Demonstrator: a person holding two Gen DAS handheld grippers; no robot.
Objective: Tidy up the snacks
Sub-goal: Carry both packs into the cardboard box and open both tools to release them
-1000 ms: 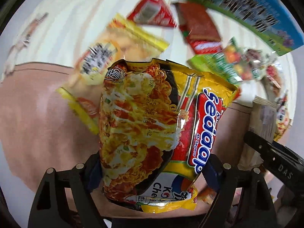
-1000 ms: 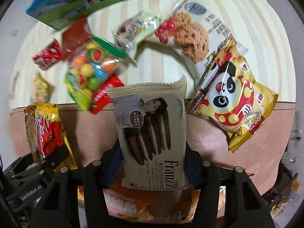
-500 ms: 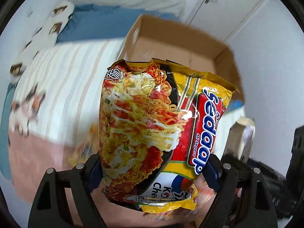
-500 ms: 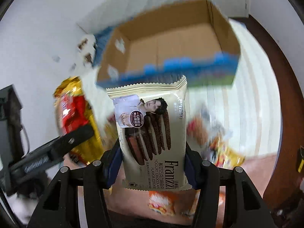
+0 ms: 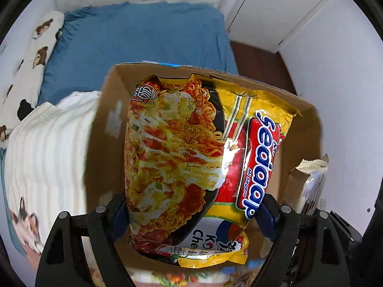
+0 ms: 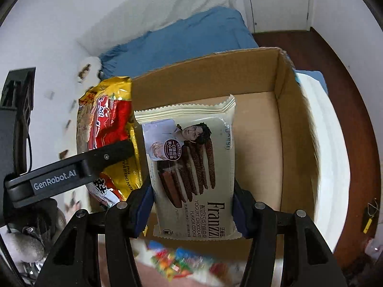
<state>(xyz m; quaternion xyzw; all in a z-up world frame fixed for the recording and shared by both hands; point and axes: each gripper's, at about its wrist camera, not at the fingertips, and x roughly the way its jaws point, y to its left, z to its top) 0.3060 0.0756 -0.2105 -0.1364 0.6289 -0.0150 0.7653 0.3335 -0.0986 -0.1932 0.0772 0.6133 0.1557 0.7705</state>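
Over the open cardboard box [image 5: 105,143], left tongs [image 5: 191,212] clamp a glossy yellow-and-red noodle packet [image 5: 182,157], cheesy noodles pictured, standing upright at twelve o'clock from the pads. Right tongs [image 6: 191,205] grip a cream cookie pack [image 6: 191,167] showing chocolate sticks, also upright above the box's bare floor, noodle packet at its nine o'clock.
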